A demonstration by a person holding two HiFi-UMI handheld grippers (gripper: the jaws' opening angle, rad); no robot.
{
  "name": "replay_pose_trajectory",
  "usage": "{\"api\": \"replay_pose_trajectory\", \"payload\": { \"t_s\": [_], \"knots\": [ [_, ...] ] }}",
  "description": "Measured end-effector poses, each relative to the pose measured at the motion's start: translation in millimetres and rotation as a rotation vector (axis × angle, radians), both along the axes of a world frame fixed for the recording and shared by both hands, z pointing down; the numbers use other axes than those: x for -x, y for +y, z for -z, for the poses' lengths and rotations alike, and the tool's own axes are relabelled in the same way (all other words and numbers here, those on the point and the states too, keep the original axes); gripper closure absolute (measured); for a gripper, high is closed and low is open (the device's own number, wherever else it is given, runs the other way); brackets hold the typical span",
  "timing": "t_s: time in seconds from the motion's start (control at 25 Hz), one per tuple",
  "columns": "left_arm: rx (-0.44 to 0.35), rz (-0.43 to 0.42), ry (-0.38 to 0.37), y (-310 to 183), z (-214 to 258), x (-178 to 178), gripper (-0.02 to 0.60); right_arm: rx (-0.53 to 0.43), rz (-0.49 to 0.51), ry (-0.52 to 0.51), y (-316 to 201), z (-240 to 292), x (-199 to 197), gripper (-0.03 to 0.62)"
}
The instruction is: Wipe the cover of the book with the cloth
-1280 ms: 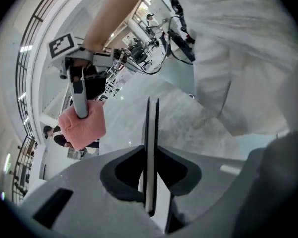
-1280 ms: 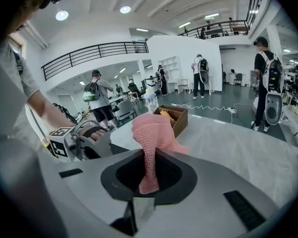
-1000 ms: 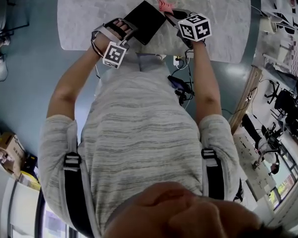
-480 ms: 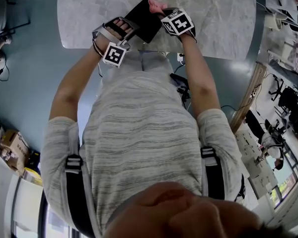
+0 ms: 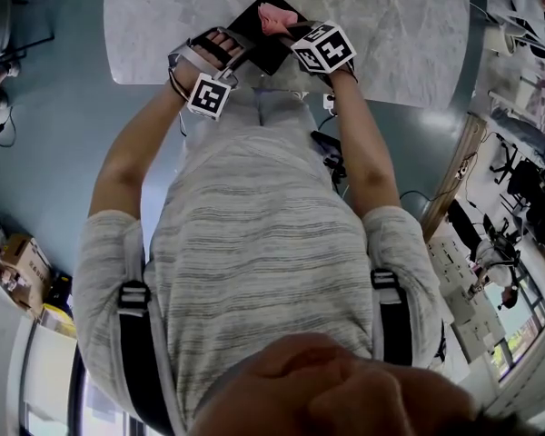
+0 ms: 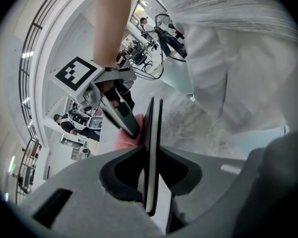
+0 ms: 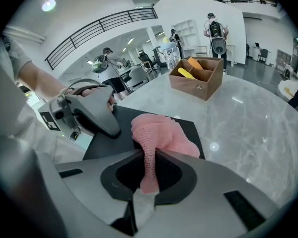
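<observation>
A thin black book is held over the near edge of the marble table. My left gripper is shut on the book's near left edge; in the left gripper view the book stands edge-on between the jaws. A pink cloth rests on the black cover, with my right gripper shut on it. The right gripper view shows the cloth bunched on the book, its tail pinched between the jaws, and the left gripper at the cover's left.
A brown wooden box with yellow and orange items stands farther back on the table. Beyond it are people and desks in a large hall. The person's torso fills the space below the table edge in the head view.
My right gripper has carried the pink cloth leftward, from the book's right corner onto the middle of its cover. The left gripper and the book have hardly moved.
</observation>
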State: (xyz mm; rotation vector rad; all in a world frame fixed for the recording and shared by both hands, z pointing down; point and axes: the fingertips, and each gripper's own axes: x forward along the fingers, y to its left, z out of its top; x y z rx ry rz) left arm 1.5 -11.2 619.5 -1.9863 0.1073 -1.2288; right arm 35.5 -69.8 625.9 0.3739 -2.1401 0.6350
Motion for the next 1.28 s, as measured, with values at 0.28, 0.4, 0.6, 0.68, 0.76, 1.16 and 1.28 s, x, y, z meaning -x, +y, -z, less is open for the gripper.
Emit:
{"api": "replay_pose_trajectory", "payload": {
  "t_s": [0.28, 0.4, 0.6, 0.68, 0.76, 1.16, 1.28],
  "knots": [
    [0.003, 0.005, -0.005, 1.2, -4.4, 0.2, 0.492, 0.058, 0.066, -0.065, 30.0, 15.9, 13.7, 0.559],
    [0.011, 0.005, -0.008, 1.5, -6.6, 0.1, 0.492, 0.097, 0.103, -0.087, 42.6, 22.8, 17.0, 0.559],
    [0.024, 0.0, -0.015, 1.9, -8.2, -0.2, 0.492, 0.164, 0.173, -0.116, 60.0, 34.4, 14.4, 0.559],
    [0.018, 0.0, -0.008, 0.9, -7.1, -0.3, 0.492, 0.191, 0.213, -0.125, 67.8, 38.9, 13.3, 0.559],
    [-0.001, 0.0, 0.01, -2.4, -3.1, -2.8, 0.492, 0.22, 0.259, -0.135, 75.3, 44.7, 11.9, 0.559],
    [-0.004, -0.004, -0.001, -1.7, -3.4, -3.4, 0.492, 0.151, 0.277, -0.324, 32.9, 108.7, 3.2, 0.559],
    [-0.009, -0.002, 0.011, -1.9, -1.3, -4.9, 0.492, -0.027, 0.13, -0.189, -30.1, 81.7, -4.0, 0.559]
  ]
}}
